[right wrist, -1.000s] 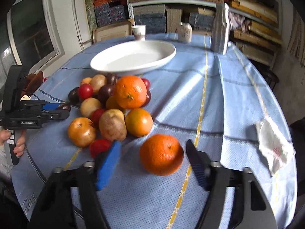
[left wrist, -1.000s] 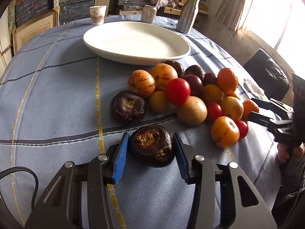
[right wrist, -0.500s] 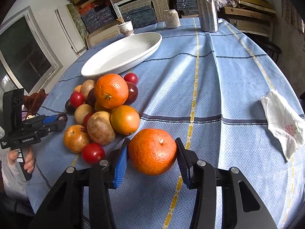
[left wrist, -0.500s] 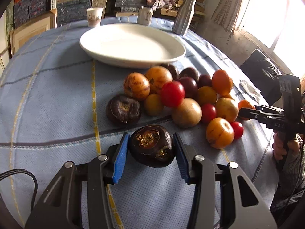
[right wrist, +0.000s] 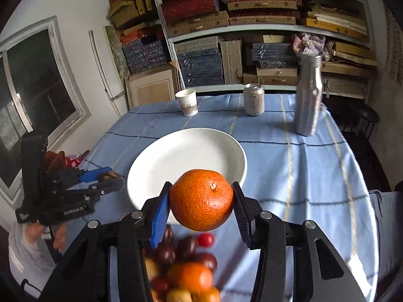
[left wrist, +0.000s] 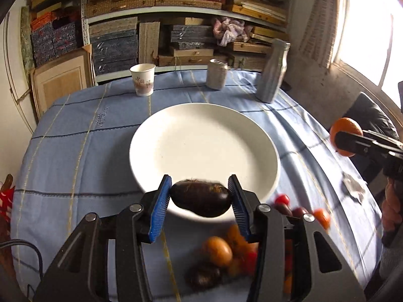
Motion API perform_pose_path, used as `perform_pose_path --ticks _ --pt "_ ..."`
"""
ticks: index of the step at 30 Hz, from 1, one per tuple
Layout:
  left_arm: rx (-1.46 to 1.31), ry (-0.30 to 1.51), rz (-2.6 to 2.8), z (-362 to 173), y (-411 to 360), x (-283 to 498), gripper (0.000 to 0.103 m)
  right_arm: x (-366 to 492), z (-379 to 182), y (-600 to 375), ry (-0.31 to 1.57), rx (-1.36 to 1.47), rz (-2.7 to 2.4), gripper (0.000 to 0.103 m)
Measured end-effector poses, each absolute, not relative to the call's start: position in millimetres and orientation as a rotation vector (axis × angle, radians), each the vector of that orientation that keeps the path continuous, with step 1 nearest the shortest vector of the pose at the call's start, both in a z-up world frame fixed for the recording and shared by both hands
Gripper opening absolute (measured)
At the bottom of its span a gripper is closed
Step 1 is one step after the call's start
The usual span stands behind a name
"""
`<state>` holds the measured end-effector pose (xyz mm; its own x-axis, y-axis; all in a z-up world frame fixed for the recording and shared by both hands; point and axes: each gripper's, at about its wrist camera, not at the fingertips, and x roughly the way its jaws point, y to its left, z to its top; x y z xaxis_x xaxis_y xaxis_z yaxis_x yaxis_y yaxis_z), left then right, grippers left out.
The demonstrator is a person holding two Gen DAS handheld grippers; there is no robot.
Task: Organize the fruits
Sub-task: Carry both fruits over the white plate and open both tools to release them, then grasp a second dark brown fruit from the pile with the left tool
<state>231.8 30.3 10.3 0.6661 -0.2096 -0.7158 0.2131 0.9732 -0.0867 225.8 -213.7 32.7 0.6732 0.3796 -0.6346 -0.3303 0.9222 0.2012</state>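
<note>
Both grippers loaded and airborne over the blue-clothed bench.

Left gripper: fingers closed partway onto a dark, flattened fruit, blue pads pressing its two ends. The fruit's long axis runs straight across from pad to pad; its broad face is turned away from the lens. It hangs over the near rim of the white plate, which lies directly ahead and below, empty.

Right gripper: fingers clamped on an orange, pads on opposite sides, stem scar facing the camera. Plate sits ahead and slightly to the left in this view; the orange overlaps its near edge.

The rest of the fruit pile remains on the cloth beneath and behind both grippers, blurred.

Judgement: the left load looks nearer the plate's centre; the right one is at the edge, coming in from the side. Both share one target, so crowding over the plate is the risk. A short push forward and down should seat either fruit.
</note>
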Motion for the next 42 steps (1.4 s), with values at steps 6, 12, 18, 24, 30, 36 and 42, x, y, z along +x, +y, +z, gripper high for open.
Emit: perform_pose_path --ticks 6,12,18,24,30,36,42 --pt "-0.031 0.878 -0.21 -38.1 30.4 284.0 0.045 292.6 -25.2 -175.3 0.865 0.008 0.376 0.048" --pt "-0.009 0.88 -0.222 -48.6 31.7 290.9 0.052 303.7 -46.1 -168.5 0.905 -0.07 0.364 0.06" --pt "-0.001 0.853 -0.203 -43.8 33.0 279.7 0.073 286.0 -14.3 -181.8 0.805 -0.034 0.386 0.079" --pt "0.041 0.757 -0.129 -23.0 34.4 251.6 0.094 219.4 39.2 -196.3 0.487 -0.017 0.491 0.099" --pt "0.063 0.691 -0.148 -8.5 33.3 192.8 0.099 165.6 29.5 -207.2 0.386 -0.254 0.214 0.1" --pt "0.073 0.723 -0.159 -32.6 31.1 139.6 0.099 126.5 -2.1 -242.8 0.437 -0.095 0.28 0.1" --pt "0.097 0.779 -0.119 -59.8 34.4 113.1 0.099 106.1 -34.6 -239.2 0.52 -0.084 0.369 0.1"
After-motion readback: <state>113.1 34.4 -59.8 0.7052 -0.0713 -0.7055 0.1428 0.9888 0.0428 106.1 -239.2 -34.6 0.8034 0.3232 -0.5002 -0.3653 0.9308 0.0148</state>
